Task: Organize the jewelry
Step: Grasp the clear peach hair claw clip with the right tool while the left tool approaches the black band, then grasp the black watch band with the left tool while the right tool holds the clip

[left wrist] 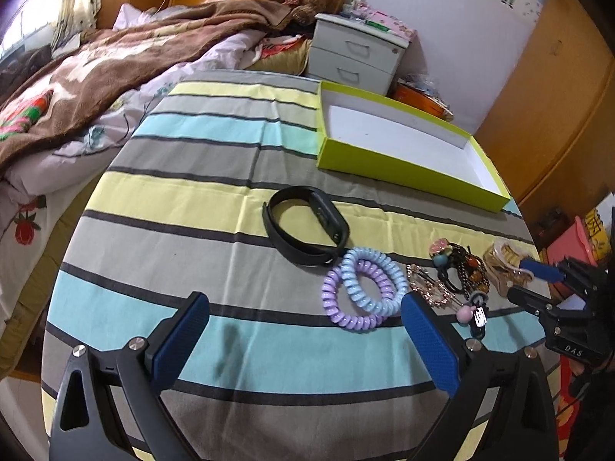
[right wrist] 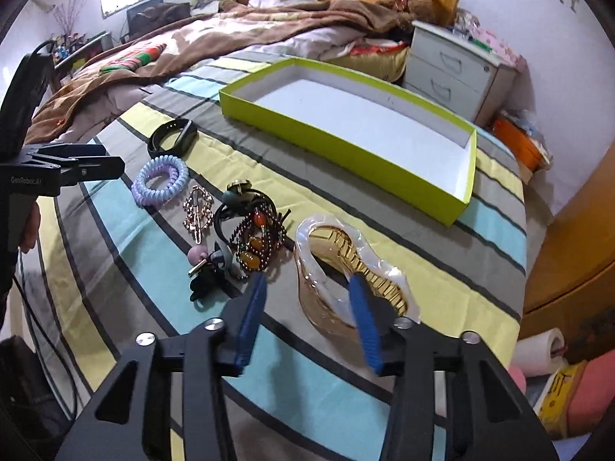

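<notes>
A gold watch (right wrist: pixel 338 253) wrapped in clear plastic lies on the striped cloth. My right gripper (right wrist: pixel 307 307) stands half open over it. One blue pad is inside the watch's loop and the other outside, with a gap to the plastic. A tangle of bead bracelets and hair ties (right wrist: pixel 253 238), a rhinestone clip (right wrist: pixel 198 211), blue and purple coil ties (left wrist: pixel 365 288) and a black fitness band (left wrist: pixel 307 230) lie in a row. My left gripper (left wrist: pixel 307 326) hovers open and empty just short of the coil ties. The green box (left wrist: pixel 403 169) beyond is empty.
The striped cloth (left wrist: pixel 215 199) covers a round-edged table. A bed with a brown blanket (left wrist: pixel 96 77) lies past its left side, and a white nightstand (left wrist: pixel 357 57) stands behind the box. Orange and pink things (right wrist: pixel 519 146) sit off the table's right edge.
</notes>
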Demonstrator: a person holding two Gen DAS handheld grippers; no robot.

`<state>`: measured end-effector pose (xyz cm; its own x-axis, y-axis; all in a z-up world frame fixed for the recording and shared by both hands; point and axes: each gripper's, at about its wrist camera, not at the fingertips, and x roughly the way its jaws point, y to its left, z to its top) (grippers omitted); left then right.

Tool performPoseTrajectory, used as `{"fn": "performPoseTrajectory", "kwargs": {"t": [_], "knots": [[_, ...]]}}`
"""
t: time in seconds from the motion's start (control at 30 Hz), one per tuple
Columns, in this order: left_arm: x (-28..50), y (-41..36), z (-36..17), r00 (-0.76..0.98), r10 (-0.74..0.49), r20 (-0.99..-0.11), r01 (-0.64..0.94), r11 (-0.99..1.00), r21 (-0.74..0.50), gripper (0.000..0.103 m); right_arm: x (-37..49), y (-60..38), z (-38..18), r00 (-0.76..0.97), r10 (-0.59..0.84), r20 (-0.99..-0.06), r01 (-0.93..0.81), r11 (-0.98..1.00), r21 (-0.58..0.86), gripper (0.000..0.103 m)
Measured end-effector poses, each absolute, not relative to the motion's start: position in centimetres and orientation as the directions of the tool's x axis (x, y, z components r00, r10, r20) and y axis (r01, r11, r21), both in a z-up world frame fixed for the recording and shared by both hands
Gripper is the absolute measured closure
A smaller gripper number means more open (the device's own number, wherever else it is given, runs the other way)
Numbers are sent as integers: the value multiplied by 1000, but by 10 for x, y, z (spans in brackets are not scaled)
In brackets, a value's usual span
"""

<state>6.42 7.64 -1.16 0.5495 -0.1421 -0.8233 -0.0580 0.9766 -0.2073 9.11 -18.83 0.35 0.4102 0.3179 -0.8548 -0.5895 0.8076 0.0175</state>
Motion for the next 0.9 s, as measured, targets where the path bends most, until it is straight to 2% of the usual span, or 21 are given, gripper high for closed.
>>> {"fn": "performPoseTrajectory", "kwargs": {"t": [0.1, 0.2, 0.43, 0.47, 0.5, 0.53, 0.67, 0.9], "knots": [[66, 79, -14, 541, -144, -828, -65, 975, -211, 2, 93, -189, 5, 345, 367, -864, -600, 794, 98, 66], [68, 80, -15, 534, -146, -833, -62, 976, -210, 5, 98, -187, 1, 365, 291, -884, -573, 819, 32, 66], [71, 85, -15, 534, -154, -831, -55, 975, -215, 7, 96, -175, -10, 373, 250, -894, -560, 828, -2, 67], [73, 87, -15, 534, -150, -832, -65, 974, -217, 7, 95, -174, -11, 380, 239, -894, -553, 833, -13, 70], [75, 90, -15, 533, -149, -833, -76, 972, -223, 9, 94, -173, -13, 395, 218, -892, -543, 839, -35, 82], [75, 91, -16, 531, -149, -834, -85, 970, -228, 9, 93, -172, -13, 405, 212, -889, -537, 843, -43, 87], [82, 98, -18, 528, -136, -838, -121, 965, -232, 11, 88, -173, -11, 444, 199, -873, -506, 861, -61, 89], [104, 102, -23, 507, -78, -858, -171, 967, -189, 21, 80, -177, -4, 506, 204, -838, -442, 896, -49, 89]]}}
